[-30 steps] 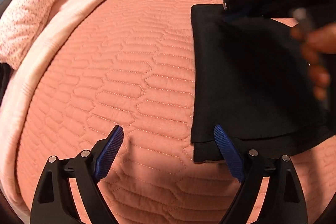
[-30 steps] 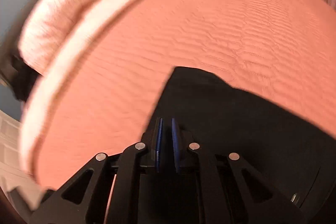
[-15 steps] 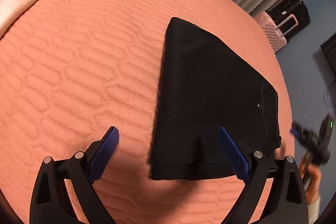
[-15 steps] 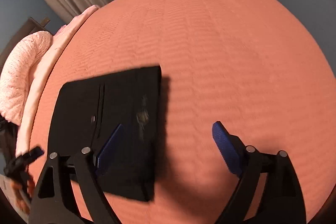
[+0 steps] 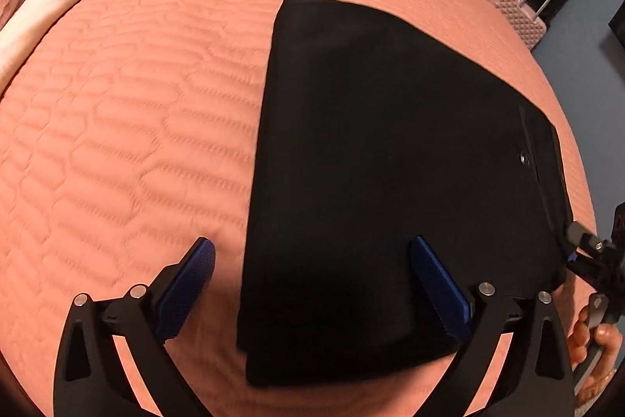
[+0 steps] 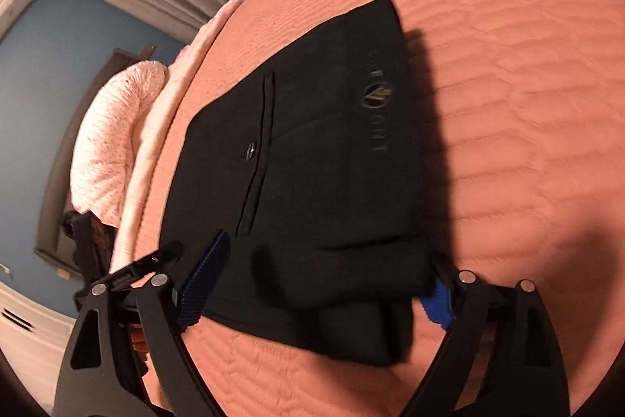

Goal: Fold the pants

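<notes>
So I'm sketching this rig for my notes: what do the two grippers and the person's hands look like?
Both the left gripper and the right gripper are black, with triangular cut-outs in the finger frames and round silver pivot pins. Each finger carries a ribbed blue pad. No cables or markings show. The right hand is bare, with a bangle at the wrist.

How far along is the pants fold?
Done: the black pants lie as a compact folded rectangle on the orange quilt, button pocket up, layers stacked at the near edge. In hand: nothing; the left claw and right claw are both open over the near edge, gripping no cloth. Left: probably little, perhaps squaring the bulging near corner in the right wrist view.
</notes>
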Action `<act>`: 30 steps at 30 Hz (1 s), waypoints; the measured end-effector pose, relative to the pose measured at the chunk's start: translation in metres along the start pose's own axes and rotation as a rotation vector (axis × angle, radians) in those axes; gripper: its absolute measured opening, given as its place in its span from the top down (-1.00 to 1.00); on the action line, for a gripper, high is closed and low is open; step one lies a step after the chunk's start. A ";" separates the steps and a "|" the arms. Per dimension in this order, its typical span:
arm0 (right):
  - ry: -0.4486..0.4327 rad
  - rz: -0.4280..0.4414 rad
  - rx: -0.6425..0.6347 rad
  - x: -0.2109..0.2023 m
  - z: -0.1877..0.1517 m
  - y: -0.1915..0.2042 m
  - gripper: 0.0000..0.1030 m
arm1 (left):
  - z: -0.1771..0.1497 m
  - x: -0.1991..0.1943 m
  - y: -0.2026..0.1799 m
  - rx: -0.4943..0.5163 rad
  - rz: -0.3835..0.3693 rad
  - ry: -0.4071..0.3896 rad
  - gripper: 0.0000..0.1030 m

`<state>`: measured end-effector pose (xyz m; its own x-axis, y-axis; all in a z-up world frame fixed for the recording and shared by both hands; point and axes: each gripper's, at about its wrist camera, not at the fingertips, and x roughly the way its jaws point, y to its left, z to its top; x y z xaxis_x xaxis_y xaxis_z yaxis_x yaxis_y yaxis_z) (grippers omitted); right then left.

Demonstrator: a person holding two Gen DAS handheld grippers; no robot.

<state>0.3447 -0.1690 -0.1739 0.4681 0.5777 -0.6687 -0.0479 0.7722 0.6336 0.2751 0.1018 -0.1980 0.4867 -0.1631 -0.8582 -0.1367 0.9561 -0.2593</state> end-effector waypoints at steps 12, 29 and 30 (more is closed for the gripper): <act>-0.159 -0.013 0.072 -0.028 0.011 0.039 0.60 | 0.058 -0.034 -0.036 0.067 -0.092 -0.043 0.73; -0.023 -0.298 0.069 -0.068 -0.102 0.032 0.19 | -0.056 -0.043 -0.019 0.360 0.127 0.068 0.14; -0.068 -0.213 0.138 -0.079 -0.120 0.016 0.19 | -0.059 -0.055 -0.015 0.352 0.123 0.008 0.14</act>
<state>0.2010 -0.1704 -0.1577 0.5128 0.3830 -0.7683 0.1771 0.8285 0.5312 0.1996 0.0821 -0.1732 0.4785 -0.0425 -0.8771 0.1116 0.9937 0.0127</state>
